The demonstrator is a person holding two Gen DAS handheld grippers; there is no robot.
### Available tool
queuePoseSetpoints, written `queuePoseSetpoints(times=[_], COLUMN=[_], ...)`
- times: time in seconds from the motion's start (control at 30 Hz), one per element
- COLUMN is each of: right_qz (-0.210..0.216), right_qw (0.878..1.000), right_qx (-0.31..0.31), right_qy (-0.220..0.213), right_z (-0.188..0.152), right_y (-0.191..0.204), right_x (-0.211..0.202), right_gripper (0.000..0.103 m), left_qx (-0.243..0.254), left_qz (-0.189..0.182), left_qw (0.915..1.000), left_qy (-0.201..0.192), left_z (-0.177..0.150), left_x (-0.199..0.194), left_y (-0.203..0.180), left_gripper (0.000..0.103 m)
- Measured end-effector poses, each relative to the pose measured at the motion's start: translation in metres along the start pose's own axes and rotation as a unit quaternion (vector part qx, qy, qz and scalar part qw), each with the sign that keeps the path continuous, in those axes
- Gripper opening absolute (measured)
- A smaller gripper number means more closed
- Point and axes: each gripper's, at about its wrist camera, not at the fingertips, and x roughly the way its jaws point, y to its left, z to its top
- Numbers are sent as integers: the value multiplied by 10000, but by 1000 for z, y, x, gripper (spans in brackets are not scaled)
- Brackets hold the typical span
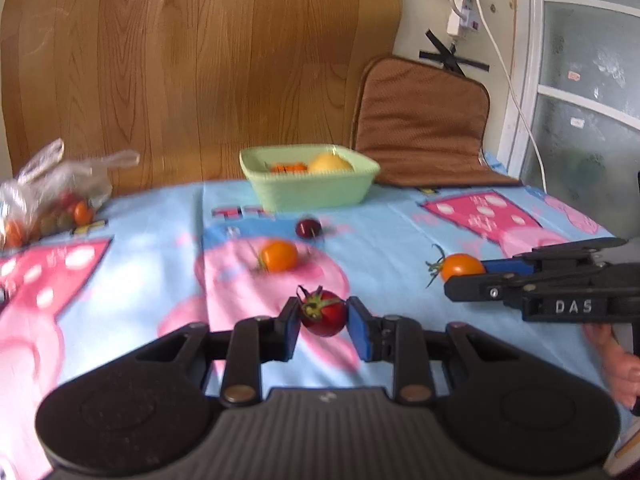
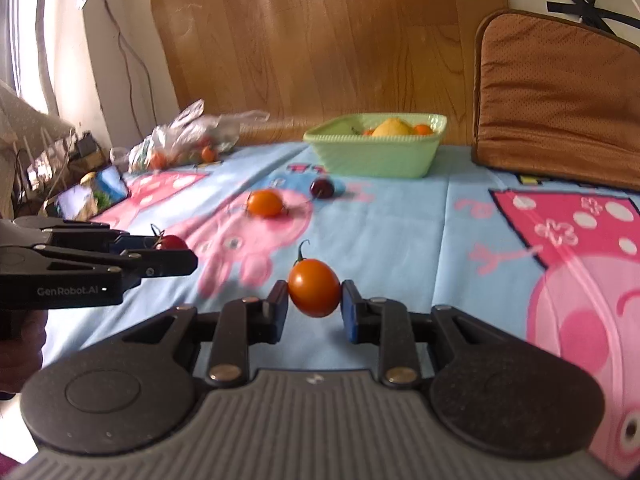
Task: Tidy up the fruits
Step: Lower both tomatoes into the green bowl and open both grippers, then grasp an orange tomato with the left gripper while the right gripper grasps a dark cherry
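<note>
You are holding two claws, and each one is gripping one small tomato. Your left claw [image 1: 323, 322] is clamped on a red tomato [image 1: 323, 313], its blue pads pressing on both sides, just above the table [image 1: 400, 220]. Your right claw [image 2: 314, 304] is clamped on an orange tomato [image 2: 314, 288] with a curled stem pointing up. On the side of the right claw you are reading "DAS" in the left view; on the side of the left claw, "GenRobot.AI" in the right view.

Farther out, two loose fruits are lying on the cartoon pig tablecloth [image 2: 540, 240]: one more orange tomato [image 2: 264, 203] and, just behind it, one dark cherry [image 2: 322, 188]. They are near each other but apart.

Behind them one green bowl [image 2: 380, 156] is standing, holding one yellow fruit [image 2: 392, 127] and some orange pieces; I cannot count these. At the far left one clear plastic bag [image 2: 192, 136] is lying with several small tomatoes inside, too blurred for counting. One brown cushion [image 2: 556, 92] is leaning at the far right.
</note>
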Motion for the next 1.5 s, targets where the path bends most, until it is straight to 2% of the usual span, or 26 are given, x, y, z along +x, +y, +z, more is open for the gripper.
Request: queuePoseSetpoints(times=[0.2,0.43,0.6,0.73,0.83,0.93,1.07,1.17,1.23,1.37,1.5], right_qz=[-39,-191,-441,-464,-491,-473,-572,-346,-216,113,292], right_qw=[9989,9970,9954,9955,9961,9959,9933,9930,9941,9980,9994], right_qx=[174,340,454,613,602,596,389,383,354,231,-40], right_qy=[-429,-671,-714,-550,-428,-486,-929,-1065,-998,-574,-190], right_z=[53,100,122,135,138,137,135,127,115,88,74], right_y=[-28,-61,-89,-112,-119,-120,-108,-104,-97,-78,-53], right_x=[17,66,105,141,164,163,133,107,93,82,89], right_gripper=[31,31,31,32,33,35,44,44,44,44,44], left_qx=[118,-77,-78,-79,-74,-153,-263,-360,-435,-553,-487], left_qz=[134,199,253,357,473,481,483,457,449,469,487], left_qw=[9993,9991,9996,9993,9987,9986,9985,9981,9978,9972,9976], left_qy=[-313,-357,-131,76,181,131,-64,-213,-239,-168,-10], left_z=[56,116,131,133,135,134,131,121,111,81,51], left_x=[31,97,146,179,194,190,163,133,115,88,79], left_y=[11,25,32,34,35,37,43,48,50,48,38], left_gripper=[26,26,26,26,32,33,36,39,39,43,47])
